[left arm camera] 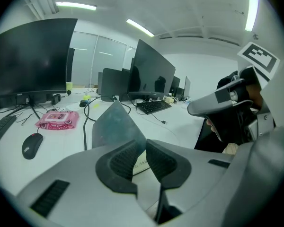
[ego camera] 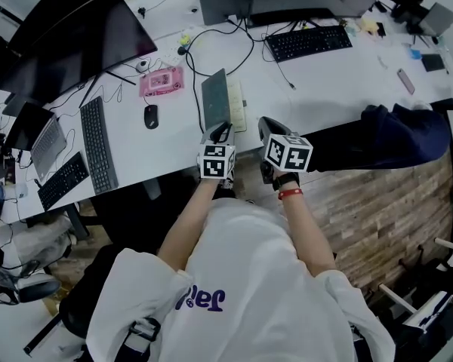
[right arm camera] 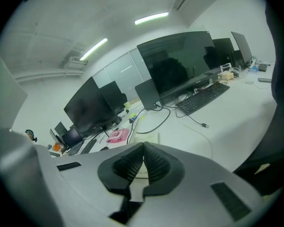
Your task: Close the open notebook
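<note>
Open notebook (ego camera: 216,100) near the front edge of the white desk (ego camera: 325,89), grey cover (left arm camera: 114,124) raised at a slant off the pale page (ego camera: 238,105) on its right. Pinched at the cover's near edge by the left gripper (ego camera: 222,131), jaws clamped onto it, pads pressed against either face in the left gripper view (left arm camera: 144,144). Just to the right, clear of the notebook, the right gripper (ego camera: 266,122), jaws pressed together with nothing between them, the pale page visible beyond their tips in the right gripper view (right arm camera: 143,148). Left of the notebook, a black mouse (ego camera: 151,116) and, behind it, a pink packet (ego camera: 161,81). Farther left, a long dark keyboard (ego camera: 98,145) below a big dark monitor (ego camera: 75,44). Behind the notebook, a looping black cable (ego camera: 219,36), and off to the right another black keyboard (ego camera: 308,42). At the desk's right front edge, a dark blue garment (ego camera: 392,134).
</note>
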{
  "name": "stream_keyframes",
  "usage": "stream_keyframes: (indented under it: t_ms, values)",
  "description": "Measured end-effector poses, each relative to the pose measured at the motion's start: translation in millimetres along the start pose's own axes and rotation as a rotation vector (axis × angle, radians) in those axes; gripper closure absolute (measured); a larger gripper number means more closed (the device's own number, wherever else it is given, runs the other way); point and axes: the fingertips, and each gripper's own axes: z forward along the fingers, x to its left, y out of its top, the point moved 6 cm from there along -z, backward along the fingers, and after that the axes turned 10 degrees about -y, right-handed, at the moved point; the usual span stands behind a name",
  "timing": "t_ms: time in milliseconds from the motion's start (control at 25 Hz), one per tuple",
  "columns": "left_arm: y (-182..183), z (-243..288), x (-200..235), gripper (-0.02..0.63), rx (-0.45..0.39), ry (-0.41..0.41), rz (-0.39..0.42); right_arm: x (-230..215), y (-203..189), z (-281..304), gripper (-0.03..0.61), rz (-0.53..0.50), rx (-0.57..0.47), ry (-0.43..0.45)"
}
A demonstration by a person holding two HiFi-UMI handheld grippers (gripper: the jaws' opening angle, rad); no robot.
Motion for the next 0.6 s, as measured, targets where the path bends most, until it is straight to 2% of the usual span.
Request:
stream_keyframes:
  t_ms: [360,600]
  values:
    - [-12.9,25.5,-10.5,0.538,0.090,0.006,0.081,-13.8,-3.5,-1.3,0.563,0.031,0.006,-0.039]
    - [-22.2,41.4,-16.5,0.538,0.142,0.039,0.160,-22.7,-6.5,-2.3,0.563,0.048,0.012,-0.064]
